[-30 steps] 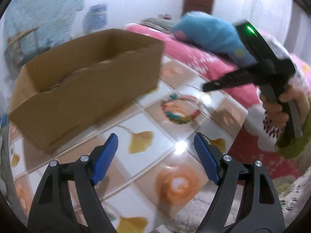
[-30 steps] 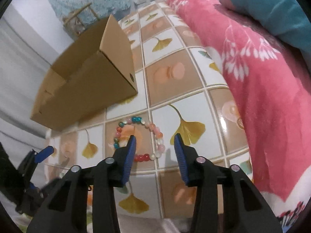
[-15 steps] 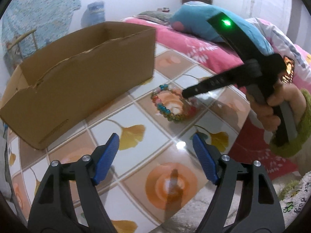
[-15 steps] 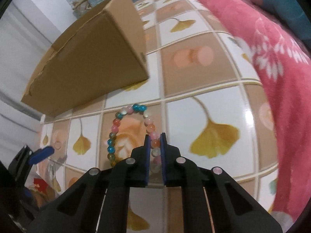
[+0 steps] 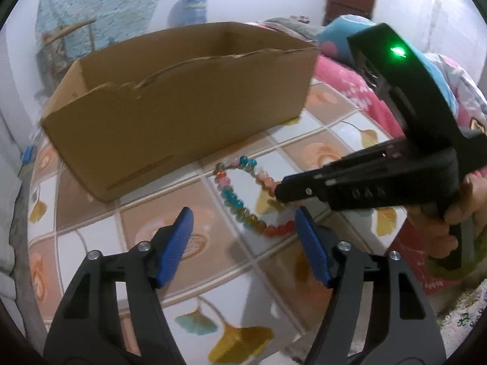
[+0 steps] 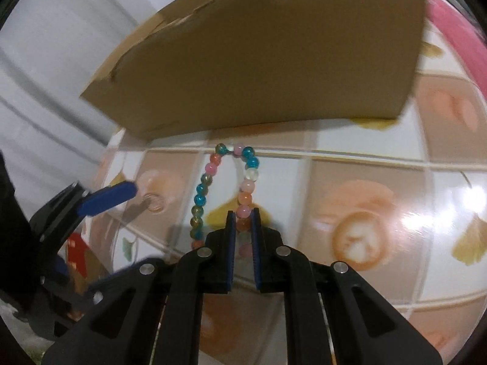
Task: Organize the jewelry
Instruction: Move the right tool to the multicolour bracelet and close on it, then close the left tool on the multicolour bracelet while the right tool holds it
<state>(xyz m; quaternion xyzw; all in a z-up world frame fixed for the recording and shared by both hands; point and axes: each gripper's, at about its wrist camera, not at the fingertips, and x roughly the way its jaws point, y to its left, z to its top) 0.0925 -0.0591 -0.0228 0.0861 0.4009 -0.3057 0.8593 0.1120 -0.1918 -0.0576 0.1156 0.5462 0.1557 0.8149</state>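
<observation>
A blurred cardboard box (image 6: 258,51) fills the upper frame, its inside hidden in the right wrist view. Below it on the tiled tabletop (image 6: 380,182), the bead bracelet (image 6: 210,188) has stretched into a narrow loop since earlier. The right gripper (image 6: 242,216) pinches its beads. The left gripper (image 5: 243,228), empty, is closing.
</observation>
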